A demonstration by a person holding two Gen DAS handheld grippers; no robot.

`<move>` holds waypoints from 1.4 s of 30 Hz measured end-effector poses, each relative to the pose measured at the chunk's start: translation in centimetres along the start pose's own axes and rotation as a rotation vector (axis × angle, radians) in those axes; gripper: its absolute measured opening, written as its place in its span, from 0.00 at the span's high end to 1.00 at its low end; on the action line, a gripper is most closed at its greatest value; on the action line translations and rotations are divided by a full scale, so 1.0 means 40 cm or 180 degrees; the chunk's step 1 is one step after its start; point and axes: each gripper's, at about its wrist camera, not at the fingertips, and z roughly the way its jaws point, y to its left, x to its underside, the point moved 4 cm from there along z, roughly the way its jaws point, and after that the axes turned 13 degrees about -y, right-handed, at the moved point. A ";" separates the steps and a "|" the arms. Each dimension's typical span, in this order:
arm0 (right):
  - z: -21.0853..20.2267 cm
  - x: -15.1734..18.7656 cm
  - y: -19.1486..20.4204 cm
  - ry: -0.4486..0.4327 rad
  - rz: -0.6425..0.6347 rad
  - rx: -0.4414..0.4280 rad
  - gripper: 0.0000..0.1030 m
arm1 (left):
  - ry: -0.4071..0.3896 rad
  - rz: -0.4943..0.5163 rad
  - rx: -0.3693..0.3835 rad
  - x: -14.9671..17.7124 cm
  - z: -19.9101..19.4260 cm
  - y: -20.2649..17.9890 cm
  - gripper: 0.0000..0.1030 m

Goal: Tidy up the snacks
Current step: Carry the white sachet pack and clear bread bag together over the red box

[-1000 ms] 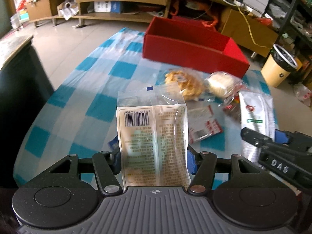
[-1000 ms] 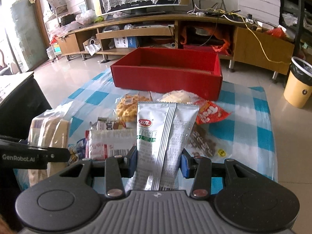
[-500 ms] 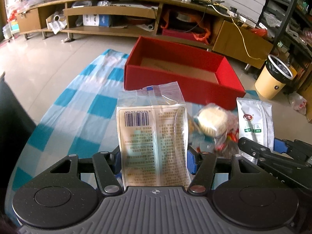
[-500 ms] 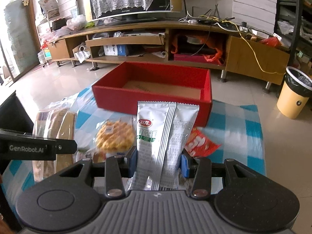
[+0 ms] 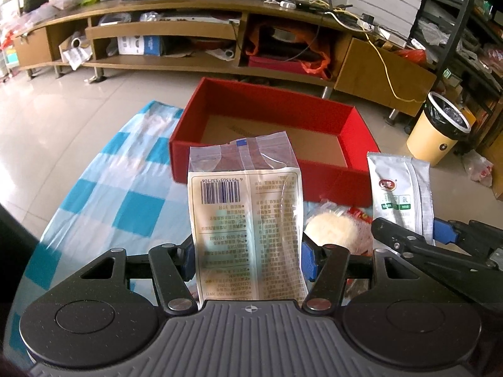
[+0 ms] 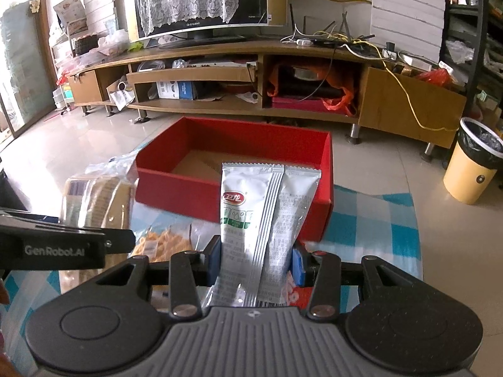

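A blue-and-white checked cloth (image 5: 135, 207) is covering the table, and a red box (image 5: 270, 116) is sitting open on it at twelve o'clock from both grippers, its brown cardboard floor bare. A yellow bin (image 6: 474, 169) is standing on the floor at two o'clock in the right wrist view.

The left gripper (image 5: 246, 259) is clamping a clear-topped packet with a barcode (image 5: 245, 220); the blue pads are pressing its two long edges, and the packet is standing upright between them, its top overlapping the box's near wall in the picture. The right gripper (image 6: 256, 260) is squeezing a silver sachet (image 6: 264, 213) in the same way, jaws drawn narrow on its lower half, its sealed top rising in front of the box's near wall.

On the cloth below, a round pale cake in clear wrap (image 5: 330, 229) is lying at three o'clock of the left gripper, beside a red wrapper (image 5: 358, 213). A bag of golden waffle pieces (image 6: 163, 245) is lying at nine o'clock of the right gripper
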 end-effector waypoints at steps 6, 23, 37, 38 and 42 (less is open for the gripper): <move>0.028 -0.023 -0.009 -0.0013 0.0009 0.0009 0.58 | -0.0025 0.0008 -0.0005 -0.031 0.032 -0.008 0.35; 0.089 -0.063 -0.020 -0.0024 0.0003 0.0038 0.58 | -0.0071 0.0040 0.0012 -0.080 0.083 -0.024 0.35; 0.140 -0.090 -0.032 -0.0020 -0.0023 0.0051 0.58 | -0.0080 0.0085 0.0044 -0.112 0.132 -0.035 0.35; 0.144 -0.091 -0.032 -0.0021 -0.0028 0.0053 0.58 | -0.0084 0.0096 0.0044 -0.114 0.135 -0.036 0.35; 0.158 -0.096 -0.031 -0.0014 -0.0050 0.0058 0.58 | -0.0092 0.0119 0.0034 -0.122 0.150 -0.040 0.35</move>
